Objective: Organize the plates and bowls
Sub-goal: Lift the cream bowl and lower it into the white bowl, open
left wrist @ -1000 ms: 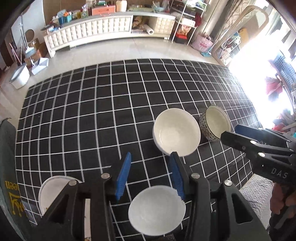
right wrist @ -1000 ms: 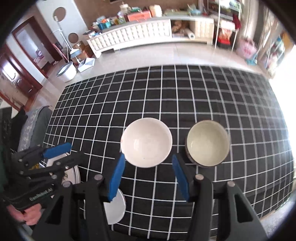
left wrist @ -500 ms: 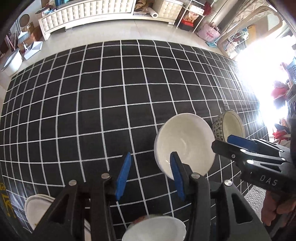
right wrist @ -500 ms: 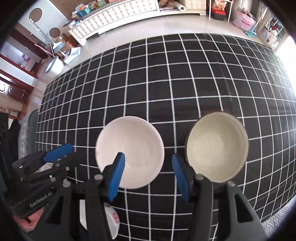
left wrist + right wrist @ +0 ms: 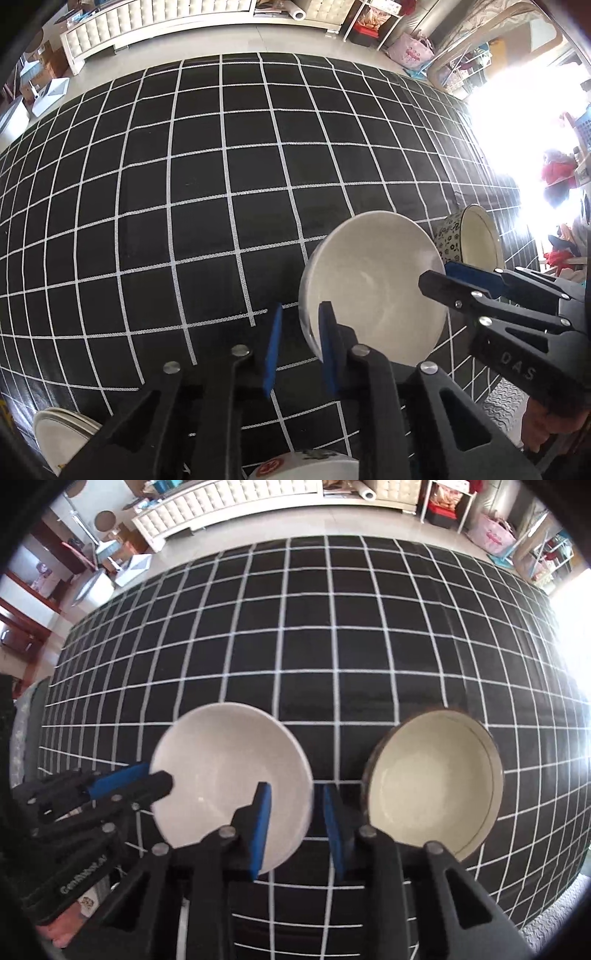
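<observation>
A plain white bowl (image 5: 373, 284) (image 5: 229, 771) sits on the black checked cloth. My left gripper (image 5: 299, 347) is open with its jaws astride the bowl's left rim, one finger inside and one outside. My right gripper (image 5: 295, 823) is open with its jaws astride the same bowl's right rim. A patterned bowl with a cream inside (image 5: 432, 782) (image 5: 469, 240) stands just right of the white bowl. Each gripper shows in the other's view: the right one (image 5: 498, 314), the left one (image 5: 110, 786).
A stack of white plates (image 5: 59, 439) lies at the near left of the cloth. A small bowl with a red mark (image 5: 303, 465) sits under my left gripper. The cloth's near right edge (image 5: 535, 915) is close. A white cabinet (image 5: 155, 22) stands beyond the floor.
Both grippers have moved down and forward onto the white bowl, which looks larger now. Their jaws have narrowed and now straddle its rim on opposite sides.
</observation>
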Demonstrator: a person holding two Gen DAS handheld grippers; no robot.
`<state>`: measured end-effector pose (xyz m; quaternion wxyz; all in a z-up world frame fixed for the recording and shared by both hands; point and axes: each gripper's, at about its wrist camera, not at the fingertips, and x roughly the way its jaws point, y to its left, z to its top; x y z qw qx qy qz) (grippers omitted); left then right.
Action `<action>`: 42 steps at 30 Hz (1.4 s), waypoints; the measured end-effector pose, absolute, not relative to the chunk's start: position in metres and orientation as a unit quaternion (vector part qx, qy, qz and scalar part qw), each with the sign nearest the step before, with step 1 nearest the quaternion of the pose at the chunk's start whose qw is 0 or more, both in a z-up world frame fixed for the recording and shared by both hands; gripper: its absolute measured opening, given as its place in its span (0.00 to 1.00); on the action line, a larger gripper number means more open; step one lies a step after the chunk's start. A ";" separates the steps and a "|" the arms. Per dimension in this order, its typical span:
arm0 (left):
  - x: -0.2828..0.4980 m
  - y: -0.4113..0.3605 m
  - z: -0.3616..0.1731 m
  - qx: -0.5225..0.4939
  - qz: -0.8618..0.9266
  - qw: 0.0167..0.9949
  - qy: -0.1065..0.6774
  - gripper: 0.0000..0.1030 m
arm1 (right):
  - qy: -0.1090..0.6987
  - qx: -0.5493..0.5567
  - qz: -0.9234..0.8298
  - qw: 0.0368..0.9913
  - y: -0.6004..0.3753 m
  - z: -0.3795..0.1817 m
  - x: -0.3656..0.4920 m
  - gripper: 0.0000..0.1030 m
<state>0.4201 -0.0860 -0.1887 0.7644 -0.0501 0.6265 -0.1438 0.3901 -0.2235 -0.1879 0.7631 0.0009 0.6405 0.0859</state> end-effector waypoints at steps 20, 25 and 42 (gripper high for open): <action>0.398 -0.106 -0.174 -0.021 -0.136 0.787 0.601 0.07 | 0.611 0.003 0.097 0.786 -0.223 -0.168 0.375 0.07; 0.382 -0.095 -0.146 -0.033 -0.128 0.797 0.590 0.07 | 0.601 0.002 0.105 0.793 -0.210 -0.143 0.364 0.07; 0.297 -0.043 -0.061 -0.046 -0.104 0.826 0.552 0.07 | 0.560 0.018 0.138 0.817 -0.171 -0.080 0.303 0.07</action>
